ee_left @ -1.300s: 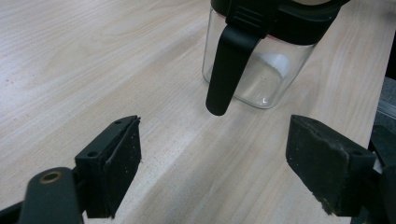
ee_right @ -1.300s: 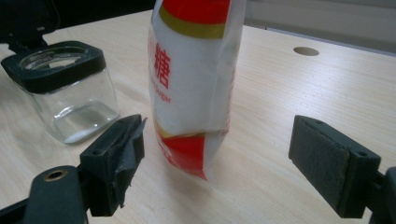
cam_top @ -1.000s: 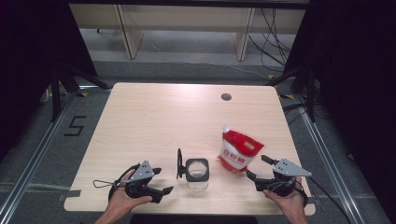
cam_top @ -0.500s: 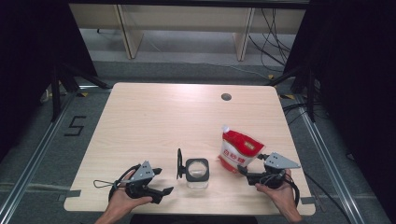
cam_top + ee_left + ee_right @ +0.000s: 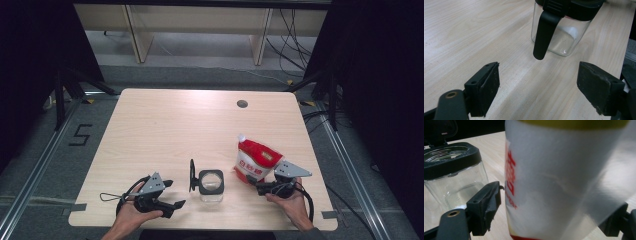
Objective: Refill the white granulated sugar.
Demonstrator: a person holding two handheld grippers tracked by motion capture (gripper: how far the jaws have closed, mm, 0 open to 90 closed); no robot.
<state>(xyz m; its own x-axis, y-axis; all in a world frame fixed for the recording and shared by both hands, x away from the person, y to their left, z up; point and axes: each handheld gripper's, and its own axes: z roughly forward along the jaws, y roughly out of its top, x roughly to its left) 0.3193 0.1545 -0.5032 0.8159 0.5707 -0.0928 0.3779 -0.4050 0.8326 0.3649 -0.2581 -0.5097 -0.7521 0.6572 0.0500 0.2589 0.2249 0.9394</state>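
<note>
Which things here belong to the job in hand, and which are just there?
In the job:
red and white pouch, between the open right gripper jaws
clear jar with its black lid flipped open
left gripper, open, facing the jar

Just there:
table
its dark round hole

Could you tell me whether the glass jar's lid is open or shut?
Open. The jar shows its mouth uncovered from above, and its black lid stands flipped up at its left side.

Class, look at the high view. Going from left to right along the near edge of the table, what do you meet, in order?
Left gripper → black hinged lid standing open → clear jar → red and white pouch → right gripper, its jaws at the pouch's lower right.
</note>
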